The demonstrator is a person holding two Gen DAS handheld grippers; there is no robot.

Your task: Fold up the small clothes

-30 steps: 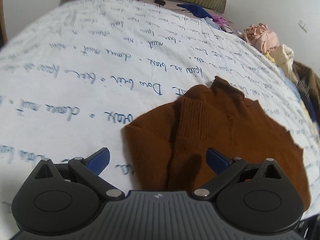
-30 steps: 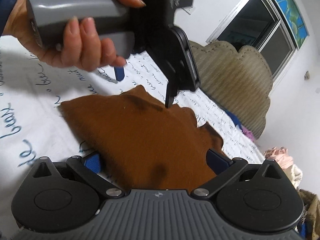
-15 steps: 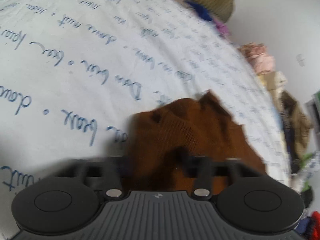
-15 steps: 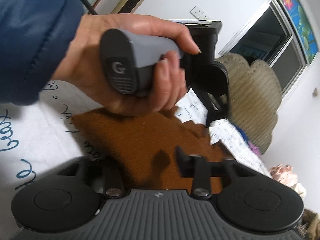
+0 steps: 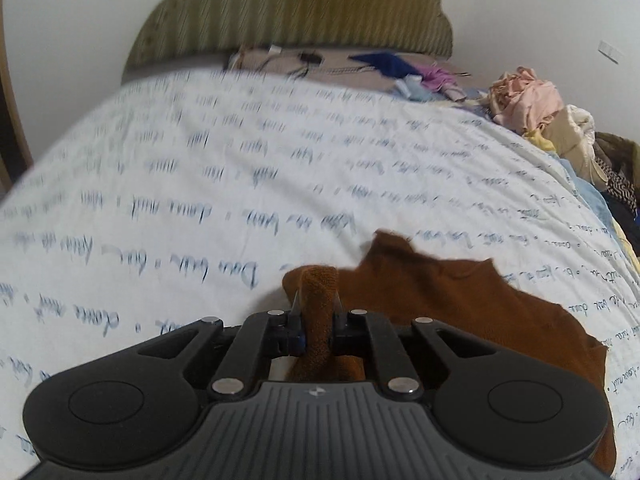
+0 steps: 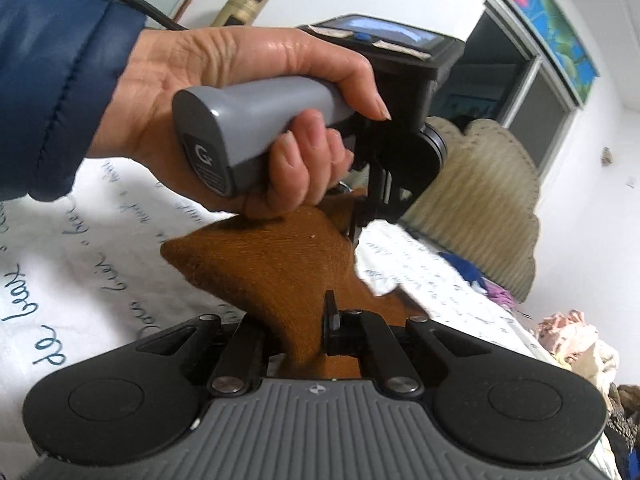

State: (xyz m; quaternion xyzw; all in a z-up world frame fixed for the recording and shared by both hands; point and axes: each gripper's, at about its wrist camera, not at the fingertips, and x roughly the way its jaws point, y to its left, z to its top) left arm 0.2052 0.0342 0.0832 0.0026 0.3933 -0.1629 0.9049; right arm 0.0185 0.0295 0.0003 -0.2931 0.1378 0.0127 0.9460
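Observation:
A small brown knit garment (image 5: 460, 312) lies on a white bedsheet (image 5: 200, 184) printed with blue handwriting. My left gripper (image 5: 318, 304) is shut on a bunched edge of it, and the pinched cloth stands up between the fingers. In the right wrist view the same brown garment (image 6: 272, 264) is lifted off the sheet, with my right gripper (image 6: 300, 320) shut on its near edge. Just beyond, a hand (image 6: 248, 112) in a blue sleeve holds the left gripper's grey handle, whose fingers pinch the garment's far edge.
A striped olive headboard (image 5: 296, 12) rises at the far end of the bed. A heap of pink, cream and patterned clothes (image 5: 536, 108) lies along the bed's right side, and blue and purple pieces (image 5: 400, 66) sit near the headboard. A dark window (image 6: 516, 84) is behind.
Both grippers went from wide open to shut on the brown garment's edges. Both have risen, lifting the pinched cloth off the sheet. The left wrist view now tilts up toward the headboard.

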